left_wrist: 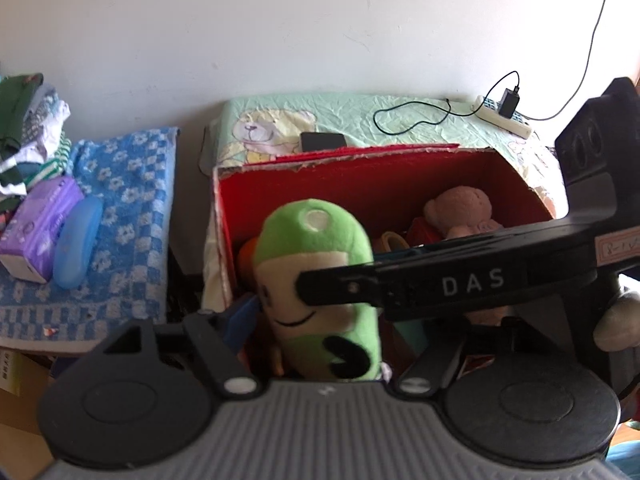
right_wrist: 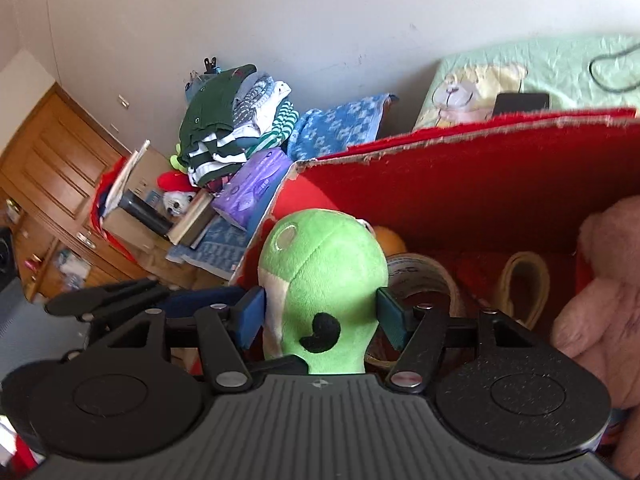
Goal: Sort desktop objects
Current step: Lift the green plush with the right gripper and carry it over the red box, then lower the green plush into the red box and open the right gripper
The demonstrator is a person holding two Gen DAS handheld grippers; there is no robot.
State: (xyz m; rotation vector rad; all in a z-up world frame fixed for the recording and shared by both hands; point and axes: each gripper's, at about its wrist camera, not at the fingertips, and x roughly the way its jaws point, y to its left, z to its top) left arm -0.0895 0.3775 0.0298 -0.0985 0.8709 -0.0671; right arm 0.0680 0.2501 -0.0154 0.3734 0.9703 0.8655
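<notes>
A green and cream plush toy (left_wrist: 320, 280) stands upright at the left end of a red box (left_wrist: 360, 188). My left gripper (left_wrist: 324, 320) has its blue pads either side of the toy's lower body; whether they press on it is unclear, as the right gripper's arm (left_wrist: 460, 280) crosses in front. In the right wrist view my right gripper (right_wrist: 320, 316) is shut on the same green toy (right_wrist: 324, 276), with its blue pads (right_wrist: 252, 316) pressed against both sides. The red box (right_wrist: 480, 184) also holds a pink teddy bear (right_wrist: 604, 292) and tape rolls (right_wrist: 424, 280).
A purple tissue pack (left_wrist: 36, 224) and a blue case (left_wrist: 76, 240) lie on a blue checkered towel (left_wrist: 128, 200) at left, beside stacked clothes (right_wrist: 228, 128). Behind the box, a green cloth (left_wrist: 360, 116) carries a dark phone (left_wrist: 323, 141) and a power strip (left_wrist: 504, 118).
</notes>
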